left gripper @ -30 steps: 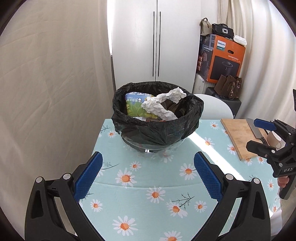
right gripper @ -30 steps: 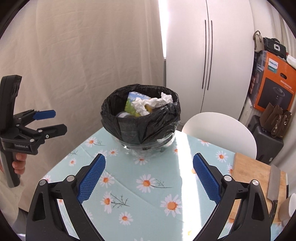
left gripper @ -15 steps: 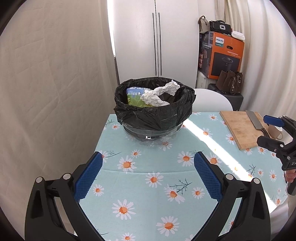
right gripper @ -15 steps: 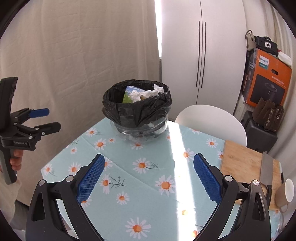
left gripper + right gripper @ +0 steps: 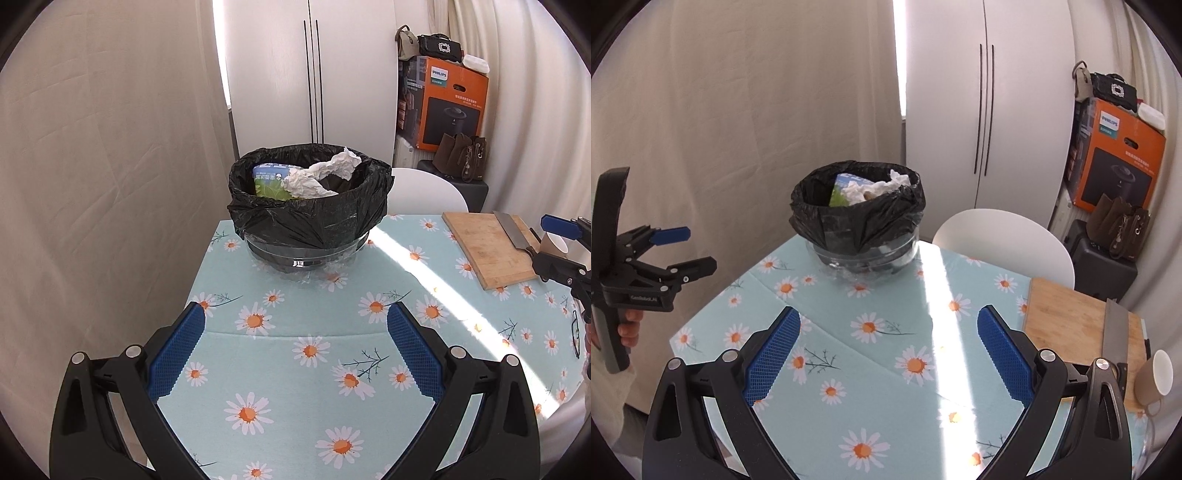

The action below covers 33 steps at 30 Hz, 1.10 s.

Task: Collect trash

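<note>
Trash bin [image 5: 310,218] full — orange box [image 5: 448,105] reads "PHILIPS".

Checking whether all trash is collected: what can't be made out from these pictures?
- Bin bottom, both views: bag and crumpled tissue hide it.
- Table near edge, both views: grippers cover it.
- Mug inside, right view: faces away.
- Floor: out of frame.

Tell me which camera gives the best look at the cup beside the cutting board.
The right wrist view. There the cup shows whole at the lower right, tipped with its white inside facing the camera, beside the cutting board. In the left wrist view only a sliver of it shows, behind the right gripper.
</note>
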Each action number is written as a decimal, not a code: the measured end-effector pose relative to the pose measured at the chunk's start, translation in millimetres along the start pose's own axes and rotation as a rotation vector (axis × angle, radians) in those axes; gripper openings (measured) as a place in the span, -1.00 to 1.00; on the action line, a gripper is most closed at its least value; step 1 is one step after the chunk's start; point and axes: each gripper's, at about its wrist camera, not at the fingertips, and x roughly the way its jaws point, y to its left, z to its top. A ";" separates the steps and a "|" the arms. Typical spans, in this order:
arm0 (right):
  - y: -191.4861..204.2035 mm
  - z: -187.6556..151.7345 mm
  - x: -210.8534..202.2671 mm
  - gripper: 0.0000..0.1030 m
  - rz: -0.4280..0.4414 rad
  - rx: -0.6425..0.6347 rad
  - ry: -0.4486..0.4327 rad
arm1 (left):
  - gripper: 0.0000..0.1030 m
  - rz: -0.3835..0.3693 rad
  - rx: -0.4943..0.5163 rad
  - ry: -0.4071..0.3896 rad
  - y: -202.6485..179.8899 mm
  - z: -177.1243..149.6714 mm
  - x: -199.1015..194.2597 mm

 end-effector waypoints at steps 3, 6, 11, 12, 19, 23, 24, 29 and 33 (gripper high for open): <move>-0.7 -0.6 -0.1 0.80 -0.001 0.005 0.004 | 0.88 -0.004 0.000 -0.001 -0.8 -1.4 -0.5; 0.3 -1.7 -0.6 0.80 -0.001 0.003 0.007 | 0.88 -0.007 -0.003 -0.001 -0.7 -1.2 -1.5; 2.0 -3.5 -2.4 0.80 -0.001 -0.005 0.008 | 0.88 -0.012 0.002 -0.003 -2.2 -1.2 -3.5; 1.7 -3.9 -2.8 0.80 0.000 -0.002 0.008 | 0.88 -0.012 0.003 -0.004 -3.0 -1.2 -4.1; 2.0 -4.9 -4.9 0.80 0.002 -0.007 0.009 | 0.88 -0.008 0.027 -0.009 -9.1 -1.2 -7.4; 1.7 -5.1 -5.6 0.80 0.005 -0.008 0.012 | 0.88 -0.003 0.032 -0.014 -10.7 -0.2 -9.0; 1.7 -5.3 -5.8 0.80 0.004 -0.009 0.012 | 0.88 0.001 0.035 -0.014 -11.2 0.0 -9.1; 2.4 -5.7 -5.8 0.80 0.003 -0.017 0.013 | 0.88 -0.011 0.016 -0.010 -10.6 -0.5 -7.8; 1.8 -5.5 -7.0 0.80 0.009 -0.016 0.013 | 0.88 -0.010 0.013 -0.004 -11.0 -0.9 -6.9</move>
